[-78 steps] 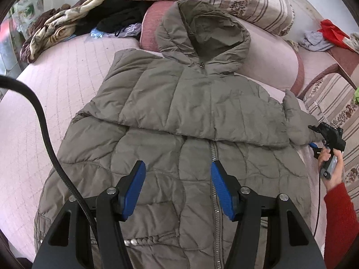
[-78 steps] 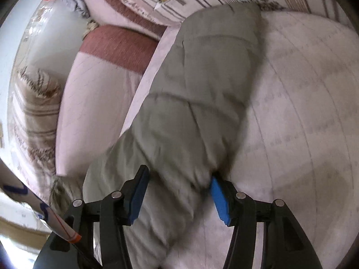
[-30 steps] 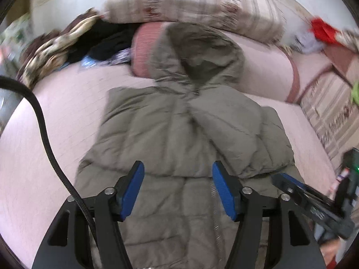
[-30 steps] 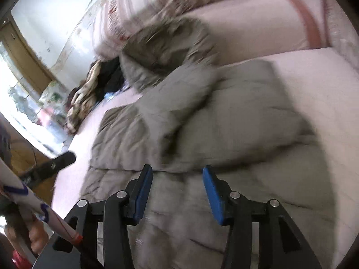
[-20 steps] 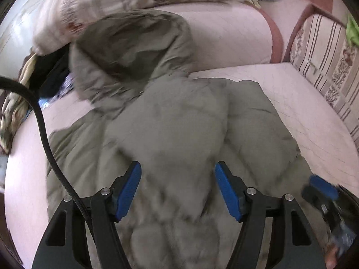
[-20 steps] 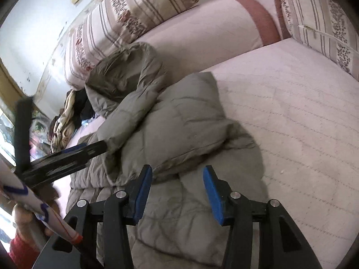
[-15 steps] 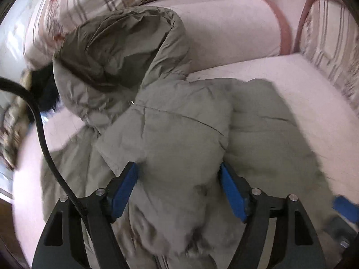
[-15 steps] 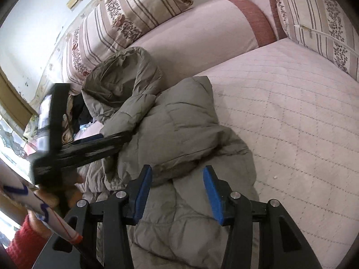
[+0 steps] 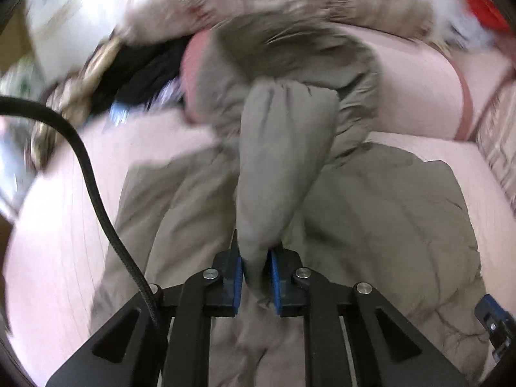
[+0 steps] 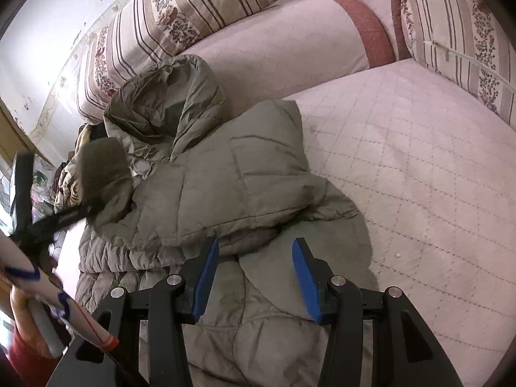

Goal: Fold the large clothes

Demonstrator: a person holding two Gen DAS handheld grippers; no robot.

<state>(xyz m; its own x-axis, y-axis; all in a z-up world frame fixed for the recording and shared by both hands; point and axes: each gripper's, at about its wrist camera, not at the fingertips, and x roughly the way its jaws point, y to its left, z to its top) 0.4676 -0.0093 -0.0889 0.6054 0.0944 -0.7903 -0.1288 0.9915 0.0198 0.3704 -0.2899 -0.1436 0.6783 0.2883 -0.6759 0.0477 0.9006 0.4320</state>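
Left wrist view: left claw (image 9: 254,274) clamped tight on the cuff end of a jacket sleeve (image 9: 283,161), its jaws having just closed, cloth plainly pinched between the blue pads; frame smeared, so far detail is unreliable. Right claw (image 10: 253,282) stands half open over the near hem, nothing between its pads.

Task's thing: olive puffer jacket (image 10: 232,187) lying on a pink quilted bed (image 10: 419,177), hood (image 10: 161,109) toward the far bolster (image 10: 274,54), its right sleeve already folded across the chest; striped floral cushions (image 10: 180,16) behind.

Risks, as I judge them:
- grip sits on the very end of the sleeve; shell looks slick, filling squashes; a quick pull could slide the cuff out of the pads
- dragging the sleeve sideways may haul the whole body along, since the bedcover gives little hold; the folded right sleeve could spring open
- puffy fill resists creasing; folds likely to loft back unless pressed
- black cable (image 9: 96,200) hangs near the left edge; might snag the cloth

Materials: jacket matte-sheen, stitched in broad padded panels, soft rounded edges, wrinkled hood; bed stitched in a diamond grid, firm-looking; pile of mixed dark clothes (image 9: 138,64) far left.
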